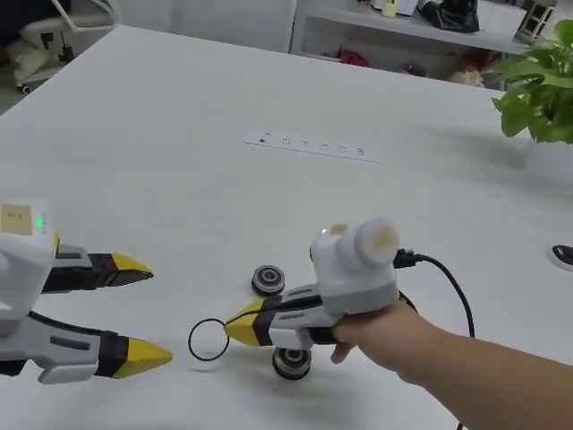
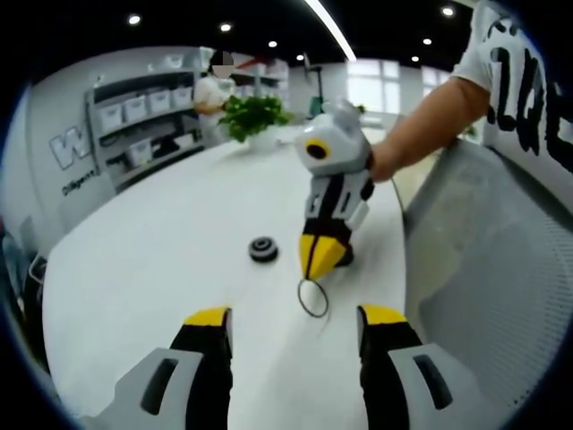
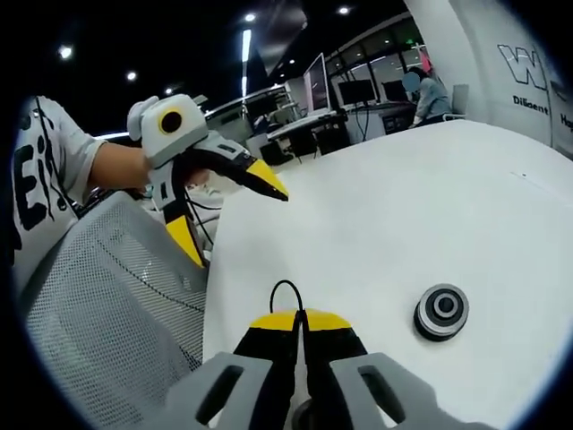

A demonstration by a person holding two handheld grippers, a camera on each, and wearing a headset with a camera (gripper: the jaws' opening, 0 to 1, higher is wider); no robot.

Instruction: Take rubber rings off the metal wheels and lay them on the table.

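Note:
My right gripper (image 1: pixel 229 328) is shut on a thin black rubber ring (image 1: pixel 208 340), which sticks out from its yellow tips low over the white table (image 1: pixel 179 134). The ring (image 3: pixel 286 295) loops out past the closed jaws in the right gripper view. One metal wheel (image 1: pixel 268 279) with a dark ring lies just beyond the gripper; another wheel (image 1: pixel 292 362) sits under its body. My left gripper (image 1: pixel 157 312) is at the left, open and holding nothing, its tips pointing at the ring (image 2: pixel 312 297). The wheel (image 2: pixel 262 248) lies left of the right gripper (image 2: pixel 319 265).
A white power strip (image 1: pixel 312 145) lies flat at mid-table. A potted plant (image 1: pixel 542 85) stands at the far right edge. A black cable (image 1: pixel 450 279) trails from the right gripper. A small dark object (image 1: pixel 563 255) sits at the right border.

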